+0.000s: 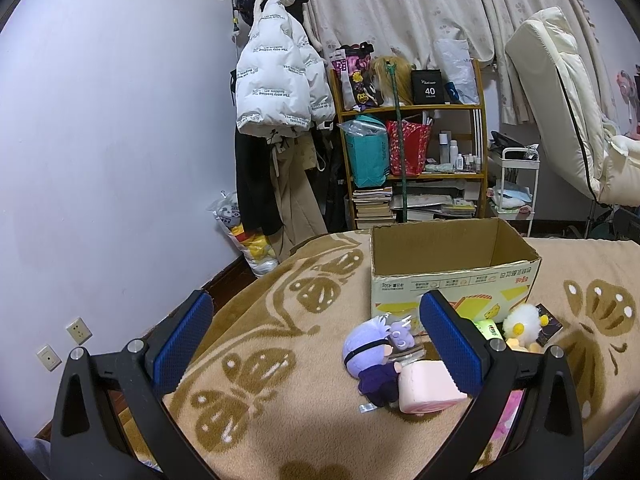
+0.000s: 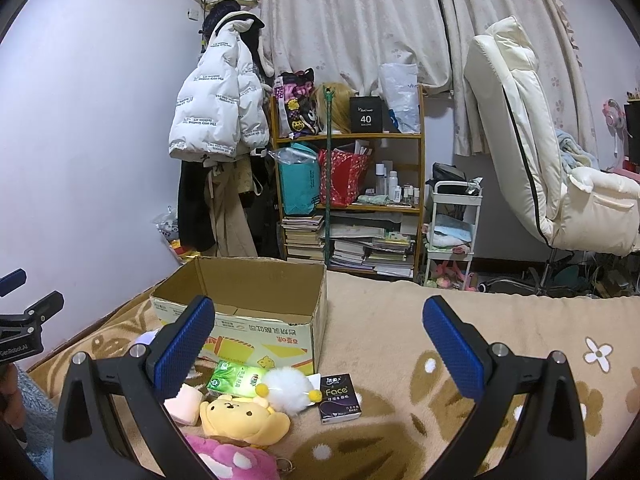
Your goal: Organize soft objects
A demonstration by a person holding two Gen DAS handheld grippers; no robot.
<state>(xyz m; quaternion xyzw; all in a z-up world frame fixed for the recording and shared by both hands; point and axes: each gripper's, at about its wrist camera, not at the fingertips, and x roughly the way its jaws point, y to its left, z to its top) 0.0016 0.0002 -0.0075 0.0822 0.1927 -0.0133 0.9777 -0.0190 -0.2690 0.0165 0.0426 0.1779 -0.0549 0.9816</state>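
Both sets of fingers spread wide and empty above the bed blanket [image 2: 400, 320]: left gripper [image 1: 316, 344], right gripper [image 2: 318, 350]. Toys lie in a loose cluster on the blanket just in front of the cardboard box [image 2: 248, 304]: pink plush [image 2: 228, 456] nearest, then yellow bear [image 2: 244, 416], pink block [image 1: 428, 386], purple doll [image 1: 372, 364], white fluffy toy [image 2: 288, 392], green tissue pack [image 2: 234, 378], dark tissue pack [image 2: 340, 398]. Box open, upright; bookshelf [image 2: 348, 184] well behind it.
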